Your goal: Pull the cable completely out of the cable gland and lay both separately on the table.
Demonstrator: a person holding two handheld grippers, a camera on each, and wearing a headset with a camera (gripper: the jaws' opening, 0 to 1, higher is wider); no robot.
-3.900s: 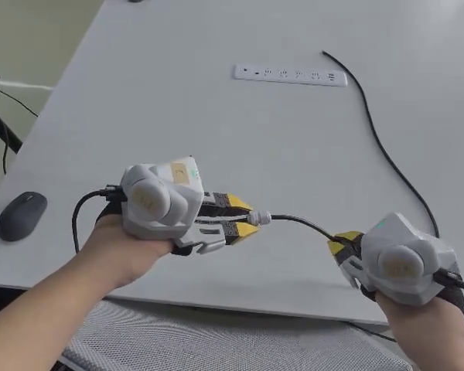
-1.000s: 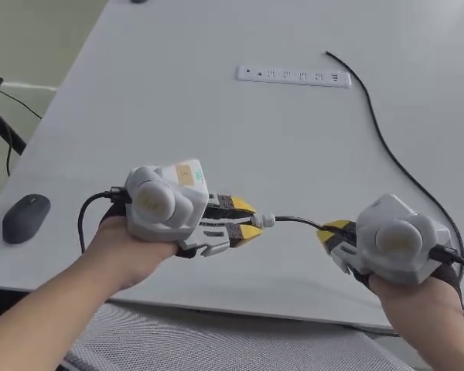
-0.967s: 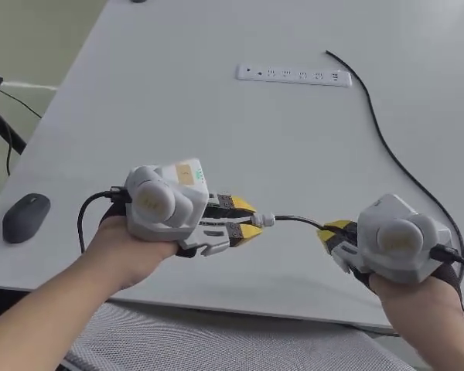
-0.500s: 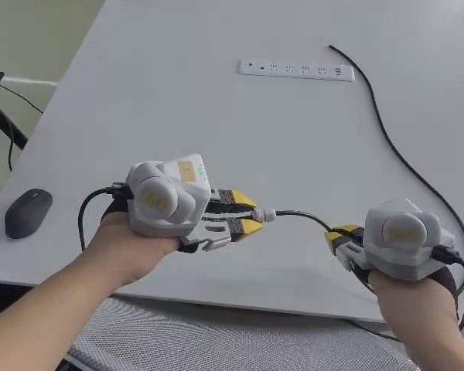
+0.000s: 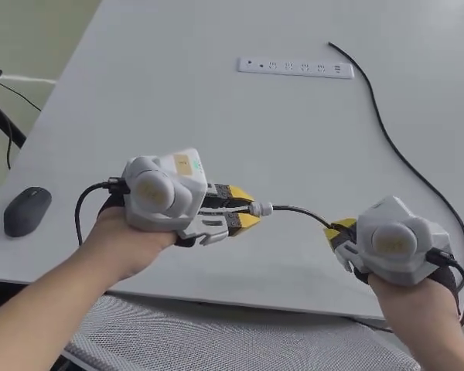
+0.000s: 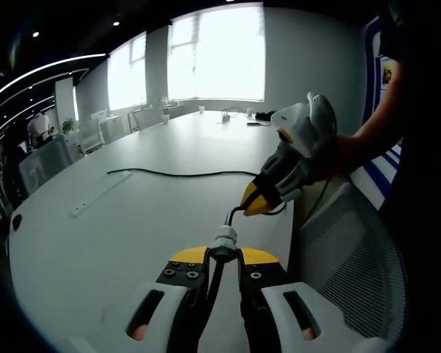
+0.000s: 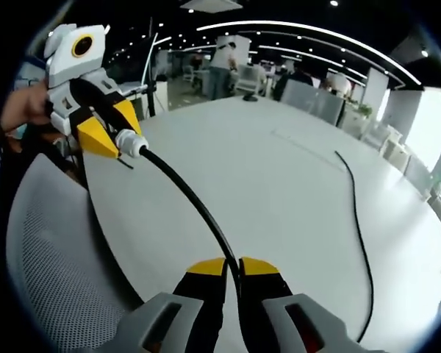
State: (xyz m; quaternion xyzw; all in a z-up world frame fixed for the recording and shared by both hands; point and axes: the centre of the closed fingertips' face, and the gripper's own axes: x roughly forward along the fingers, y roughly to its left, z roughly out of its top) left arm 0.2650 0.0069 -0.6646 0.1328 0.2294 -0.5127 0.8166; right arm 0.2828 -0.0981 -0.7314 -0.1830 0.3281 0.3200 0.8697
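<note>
left gripper (image 5: 244,213): we see it held just above the table's near edge, its yellow-tipped jaws clamped together on the cable gland
cable gland (image 5: 261,209): white, it sticks out of the front of those jaws and points toward the other hand; in the left gripper view it sits right between the two tips
cable (image 5: 298,213): black, it comes out of the gland's nose, sags a little and ends in the right gripper; we see it not yet pulled out of the gland
right gripper (image 5: 337,232): its jaws are pinched together on the cable, and it sits near the table's front edge, apart from the left gripper
table (image 5: 216,124): white; we see gland and cable both held in the air over its near edge, neither lying on it
power strip (image 5: 295,68): white, lying flat at the far side
lead (image 5: 394,151): long and black, it runs from beside the power strip toward the right edge
mouse (image 5: 27,210): dark, near the left edge
chair (image 5: 216,340): we see its grey mesh below the near edge
</note>
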